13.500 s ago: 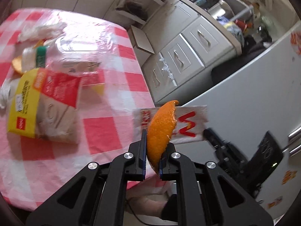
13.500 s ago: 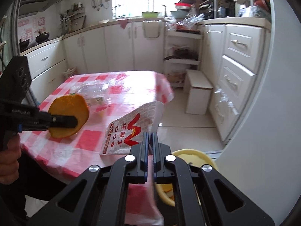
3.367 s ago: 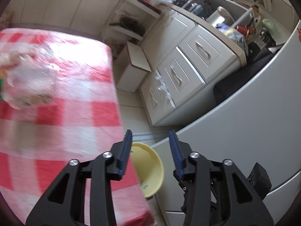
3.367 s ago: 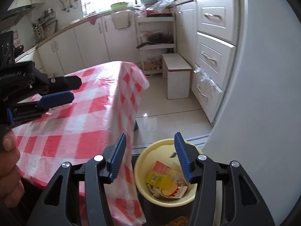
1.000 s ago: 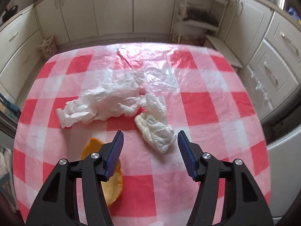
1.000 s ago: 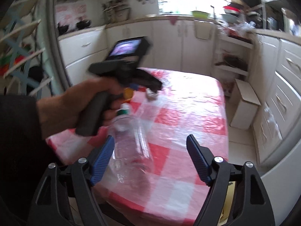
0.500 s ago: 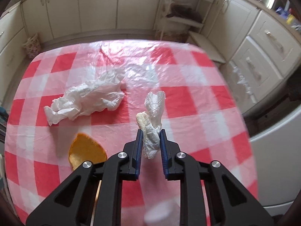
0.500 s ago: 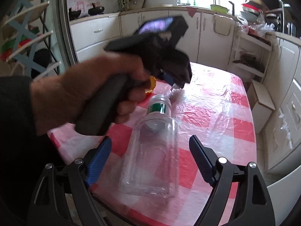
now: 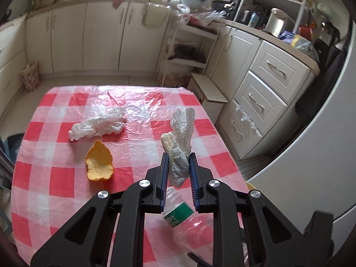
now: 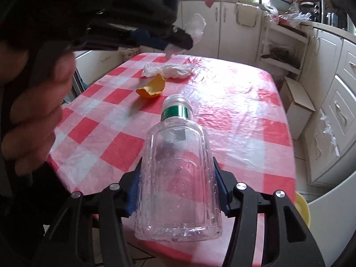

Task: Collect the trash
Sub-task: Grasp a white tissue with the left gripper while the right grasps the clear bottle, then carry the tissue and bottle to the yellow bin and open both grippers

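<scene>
Right gripper (image 10: 178, 191) clamped on clear plastic bottle (image 10: 178, 178) at near edge of checkered surface (image 10: 240, 120), cap pointing away. Left gripper (image 9: 178, 166) pinching crumpled paper towel (image 9: 180, 138), lifted above the bottle. Beyond the bottle: orange peel (image 10: 152, 86) on the surface, white plastic wad (image 10: 169, 70) just behind it. Yellow bin (image 10: 302, 209) on floor right of the bottle.
</scene>
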{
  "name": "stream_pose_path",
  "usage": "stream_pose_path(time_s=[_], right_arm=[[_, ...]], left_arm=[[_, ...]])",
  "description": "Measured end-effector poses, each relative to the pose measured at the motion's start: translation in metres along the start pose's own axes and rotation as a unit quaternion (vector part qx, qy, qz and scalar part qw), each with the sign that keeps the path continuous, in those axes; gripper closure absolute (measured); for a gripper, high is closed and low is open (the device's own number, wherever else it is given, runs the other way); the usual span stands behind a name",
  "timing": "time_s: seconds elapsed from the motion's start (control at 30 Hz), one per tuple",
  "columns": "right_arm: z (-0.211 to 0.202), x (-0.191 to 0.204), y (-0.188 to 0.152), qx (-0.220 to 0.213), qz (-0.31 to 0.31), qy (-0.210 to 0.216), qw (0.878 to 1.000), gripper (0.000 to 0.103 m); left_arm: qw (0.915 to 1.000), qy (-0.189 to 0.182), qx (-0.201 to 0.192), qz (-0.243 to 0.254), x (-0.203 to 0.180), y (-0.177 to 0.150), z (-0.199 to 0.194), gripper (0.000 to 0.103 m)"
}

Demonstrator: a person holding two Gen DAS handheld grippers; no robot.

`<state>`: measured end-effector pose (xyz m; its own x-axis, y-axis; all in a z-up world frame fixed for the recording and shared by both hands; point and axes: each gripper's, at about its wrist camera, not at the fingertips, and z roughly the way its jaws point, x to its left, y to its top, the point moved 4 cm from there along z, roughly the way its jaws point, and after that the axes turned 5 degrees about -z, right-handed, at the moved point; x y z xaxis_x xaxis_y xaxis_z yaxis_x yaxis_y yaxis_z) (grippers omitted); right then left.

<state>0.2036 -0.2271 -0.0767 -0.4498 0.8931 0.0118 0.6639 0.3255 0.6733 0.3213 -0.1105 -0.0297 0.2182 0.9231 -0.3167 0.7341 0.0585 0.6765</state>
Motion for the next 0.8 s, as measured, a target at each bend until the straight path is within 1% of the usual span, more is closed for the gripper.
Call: stream_pose_path(time_s=[0.13,0.33,0.5,0.63,0.8], right_arm=[[-0.018,-0.008,-0.011,-0.006,0.007,-0.019,1.0,0.048],[-0.039,-0.03,-0.026,-0.008,0.021,-0.048,0.999,0.048],[-0.062,-0.068,-0.039,-0.021,0.06,-0.084,0.994,0.048],[-0.079,-0.095,-0.052,-0.029,0.091,-0.107,0.99,0.048],[-0.093,-0.125,-0.069,-0.033,0.134,-0.133,0.981,0.048]], left_arm=[[0.9997,-0.009,-0.015,0.017,-0.024,-0.013,-0.01,0.086],[0.9988,-0.023,-0.014,0.041,-0.059,-0.029,-0.006,0.086],[0.9979,-0.038,-0.016,0.049,-0.085,-0.032,0.0,0.086],[0.9964,-0.046,-0.021,0.069,-0.112,-0.038,0.004,0.086],[0.9942,-0.058,-0.018,0.088,-0.142,-0.045,0.011,0.086]])
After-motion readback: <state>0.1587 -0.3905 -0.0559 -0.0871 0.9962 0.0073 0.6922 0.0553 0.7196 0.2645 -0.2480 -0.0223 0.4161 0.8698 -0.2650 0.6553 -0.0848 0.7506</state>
